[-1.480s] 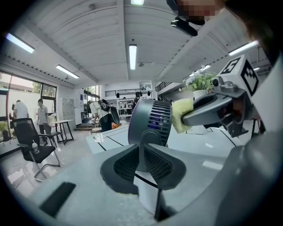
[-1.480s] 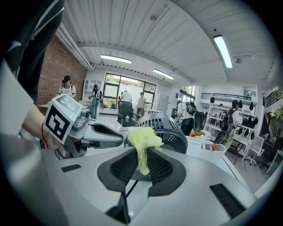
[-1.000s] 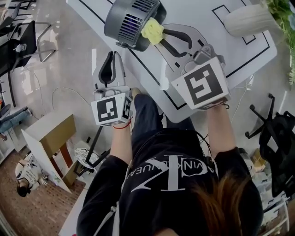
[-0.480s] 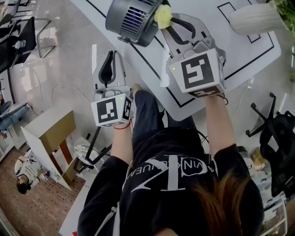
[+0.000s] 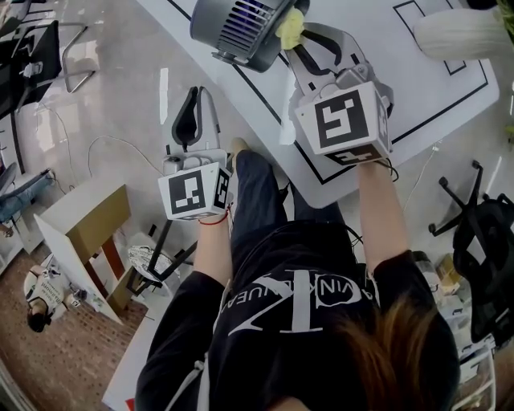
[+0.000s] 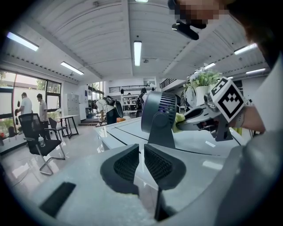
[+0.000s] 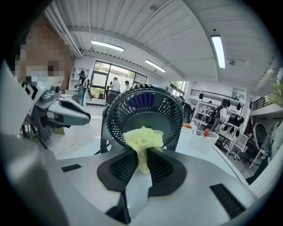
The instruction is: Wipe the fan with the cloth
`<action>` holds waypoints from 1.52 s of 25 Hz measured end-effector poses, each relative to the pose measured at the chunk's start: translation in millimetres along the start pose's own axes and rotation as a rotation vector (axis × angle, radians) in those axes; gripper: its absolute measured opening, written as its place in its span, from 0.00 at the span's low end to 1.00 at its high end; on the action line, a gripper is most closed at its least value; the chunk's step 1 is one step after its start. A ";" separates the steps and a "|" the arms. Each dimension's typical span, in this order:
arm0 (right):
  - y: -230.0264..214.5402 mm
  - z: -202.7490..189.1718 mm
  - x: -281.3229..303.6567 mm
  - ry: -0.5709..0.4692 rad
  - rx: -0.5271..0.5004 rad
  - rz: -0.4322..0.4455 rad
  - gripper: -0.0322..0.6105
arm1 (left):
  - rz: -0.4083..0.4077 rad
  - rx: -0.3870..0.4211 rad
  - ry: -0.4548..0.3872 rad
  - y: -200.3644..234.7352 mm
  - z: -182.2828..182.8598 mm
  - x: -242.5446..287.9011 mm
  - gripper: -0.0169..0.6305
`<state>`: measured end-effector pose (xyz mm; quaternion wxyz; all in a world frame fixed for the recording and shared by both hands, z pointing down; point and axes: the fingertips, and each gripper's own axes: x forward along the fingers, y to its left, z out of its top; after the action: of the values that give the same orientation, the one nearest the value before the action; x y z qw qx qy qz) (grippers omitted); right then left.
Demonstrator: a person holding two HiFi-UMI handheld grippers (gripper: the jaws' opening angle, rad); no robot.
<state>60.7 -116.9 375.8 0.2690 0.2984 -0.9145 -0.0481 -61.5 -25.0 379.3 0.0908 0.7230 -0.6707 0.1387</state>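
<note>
A dark grey fan (image 5: 237, 24) stands on the white table (image 5: 418, 88) at the top of the head view. My right gripper (image 5: 299, 42) is shut on a crumpled yellow cloth (image 5: 291, 29) and holds it against the fan's front. In the right gripper view the cloth (image 7: 142, 137) sits bunched on the middle of the round grille (image 7: 121, 110), pinched between the black pads (image 7: 166, 167). My left gripper (image 5: 190, 112) hangs off the table's near edge, over the floor. Its jaws are together with nothing in them (image 6: 141, 152), and they face the fan's side (image 6: 154, 112).
A white plant pot (image 5: 462, 36) stands at the table's far right. A white tub (image 7: 201, 139) sits behind the fan. A black office chair (image 5: 482, 241) is at the right and a cardboard-sided cabinet (image 5: 88, 233) at the left. Cables lie on the floor (image 5: 104, 152).
My right gripper has slid the cloth across the fan's grille, farther up and right in the head view. My left gripper stays about where it was.
</note>
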 end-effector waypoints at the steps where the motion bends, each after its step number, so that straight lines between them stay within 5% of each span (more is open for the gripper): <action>1: 2.3 -0.8 0.9 0.002 0.004 0.003 0.15 | 0.001 -0.002 0.001 1.5 -0.9 -0.7 0.09; 20: 48.8 3.2 -1.7 0.007 0.223 0.001 0.15 | -0.093 0.013 -0.014 12.6 -2.1 -18.2 0.09; 38: 78.4 52.5 -73.6 -0.075 0.214 -0.085 0.14 | -0.271 -0.015 -0.165 17.7 63.9 -48.2 0.04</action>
<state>42.5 -14.6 316.6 0.1990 0.3618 -0.9104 0.0272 -77.0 -1.3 302.4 0.0588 0.8152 -0.5731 0.0601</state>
